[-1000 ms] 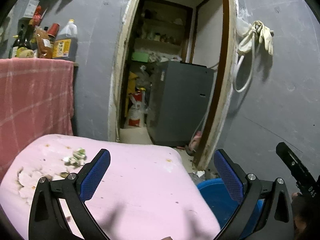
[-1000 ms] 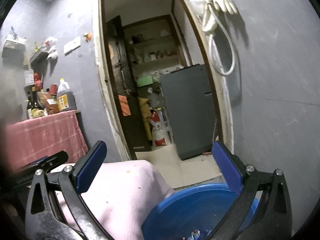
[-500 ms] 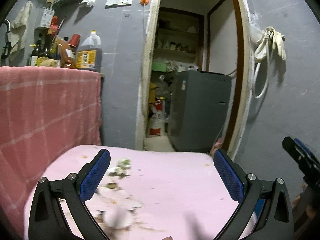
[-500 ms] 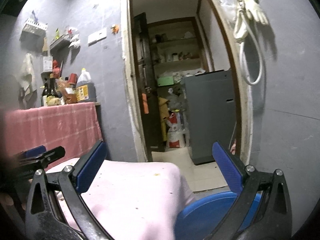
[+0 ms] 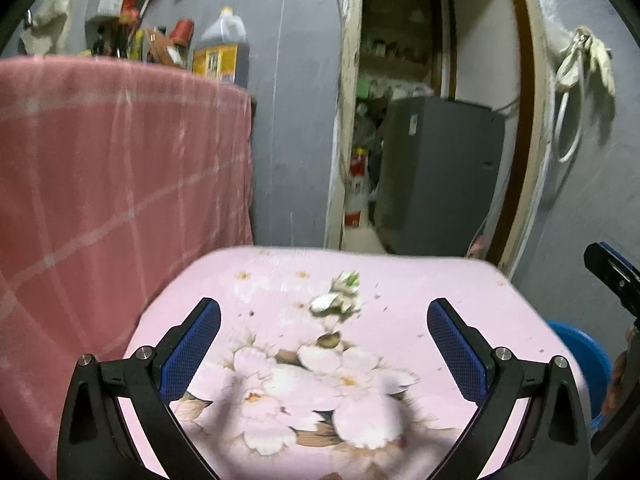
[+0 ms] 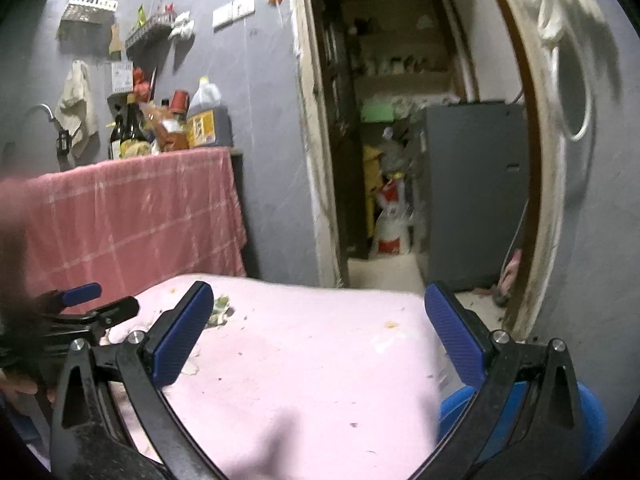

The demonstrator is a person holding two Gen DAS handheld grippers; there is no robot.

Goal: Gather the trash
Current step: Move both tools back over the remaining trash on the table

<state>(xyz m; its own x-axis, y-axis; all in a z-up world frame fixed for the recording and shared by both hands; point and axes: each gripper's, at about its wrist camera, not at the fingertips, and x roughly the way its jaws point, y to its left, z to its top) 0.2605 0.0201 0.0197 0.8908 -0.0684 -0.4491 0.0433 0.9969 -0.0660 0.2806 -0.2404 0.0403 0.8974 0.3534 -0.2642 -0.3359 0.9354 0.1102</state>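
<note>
Since both hand-held grippers, left (image 5: pixel 323 334) & right (image 6: pixel 318 326), hover wide & empty, veg scraps (image 5: pixel 338 300) could scatter off the pink floral cloth (image 5: pixel 420 280), missing the blue bin (image 6: pixel 592 420).

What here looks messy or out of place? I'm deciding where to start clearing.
A small heap of pale and green scraps lies on the pink flowered tablecloth, with crumbs and specks scattered around it. Both grippers are open and hold nothing.
</note>
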